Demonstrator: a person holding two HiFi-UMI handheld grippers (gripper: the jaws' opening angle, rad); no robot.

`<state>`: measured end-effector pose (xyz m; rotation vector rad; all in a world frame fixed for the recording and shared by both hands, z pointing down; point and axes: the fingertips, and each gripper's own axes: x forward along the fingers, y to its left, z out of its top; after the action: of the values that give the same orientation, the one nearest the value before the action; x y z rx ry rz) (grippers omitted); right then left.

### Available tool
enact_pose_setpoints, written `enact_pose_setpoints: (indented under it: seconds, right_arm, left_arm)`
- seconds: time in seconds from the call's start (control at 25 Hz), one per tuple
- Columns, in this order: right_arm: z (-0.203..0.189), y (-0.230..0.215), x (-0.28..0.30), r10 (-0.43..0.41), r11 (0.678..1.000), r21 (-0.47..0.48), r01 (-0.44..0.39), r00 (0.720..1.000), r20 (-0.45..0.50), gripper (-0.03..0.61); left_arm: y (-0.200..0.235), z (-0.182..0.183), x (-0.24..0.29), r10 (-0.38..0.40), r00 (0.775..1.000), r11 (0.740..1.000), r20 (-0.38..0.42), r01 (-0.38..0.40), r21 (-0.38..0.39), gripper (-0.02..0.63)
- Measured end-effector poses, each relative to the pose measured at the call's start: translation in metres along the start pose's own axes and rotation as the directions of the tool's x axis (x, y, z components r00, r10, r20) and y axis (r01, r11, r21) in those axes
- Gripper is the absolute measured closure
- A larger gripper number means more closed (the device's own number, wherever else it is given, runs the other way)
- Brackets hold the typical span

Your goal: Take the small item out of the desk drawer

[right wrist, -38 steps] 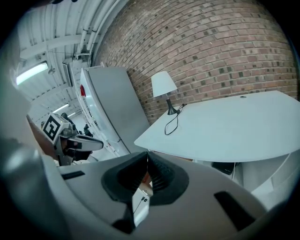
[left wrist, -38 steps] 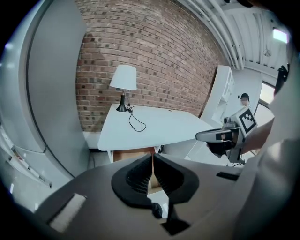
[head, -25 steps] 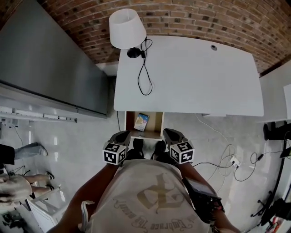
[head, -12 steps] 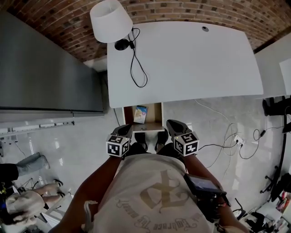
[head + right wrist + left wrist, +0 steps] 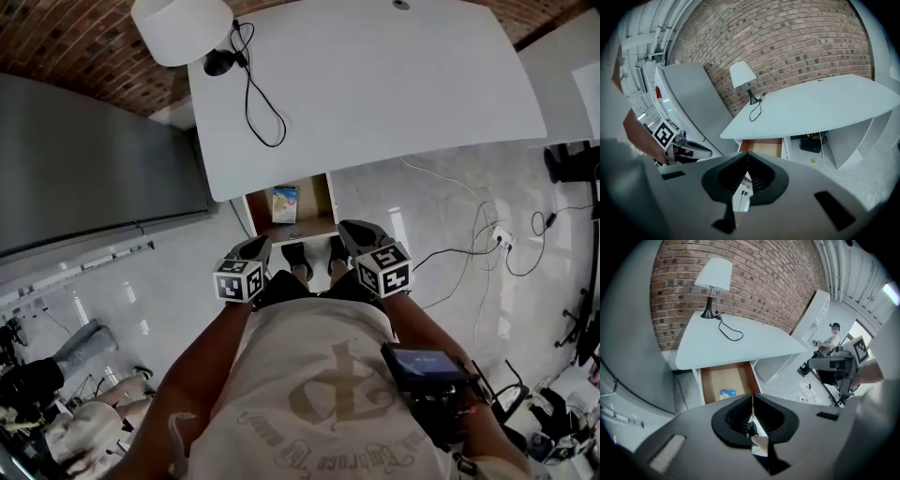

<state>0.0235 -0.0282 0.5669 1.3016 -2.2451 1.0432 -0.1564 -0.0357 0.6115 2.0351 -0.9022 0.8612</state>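
An open wooden drawer [image 5: 329, 202] sticks out below the white desk's [image 5: 375, 84] front edge. In it lies a small blue and yellow packet [image 5: 284, 203], also seen in the left gripper view as the packet [image 5: 727, 393] on the drawer floor [image 5: 723, 379]. My left gripper [image 5: 257, 249] hangs short of the drawer's front, jaws shut and empty. To its right my right gripper [image 5: 353, 233] is likewise shut on nothing. Both point down toward the drawer [image 5: 761, 146]. The person's shoes stand between them.
A white lamp [image 5: 183, 28] with a black cable [image 5: 253, 94] stands on the desk's left corner. A grey cabinet [image 5: 84, 169] lines the left side. Loose cables and a power strip [image 5: 487, 244] lie on the floor at right. Another person [image 5: 56, 412] is at lower left.
Both grippers have sunk a little and tilted further down. The desk and drawer have slid toward the top of the head view.
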Motion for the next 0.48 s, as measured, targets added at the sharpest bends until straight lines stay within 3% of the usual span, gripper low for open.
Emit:
enact_pose_setpoints:
  seconds: [0.36,0.48]
  right_arm:
    - [-0.02,-0.008,0.002,-0.016,1.0,0.016,0.016,1.0,-0.015,0.572]
    - [-0.021,-0.006,0.006,-0.01,1.0,0.019,0.011,1.0,-0.015,0.572]
  left_arm:
    - [-0.002,-0.013,0.022,0.003,1.0,1.0,-0.028,-0.002,0.016,0.593]
    - [0.004,-0.015,0.029,0.028,0.999,1.0,-0.04,-0.028,0.003,0.447]
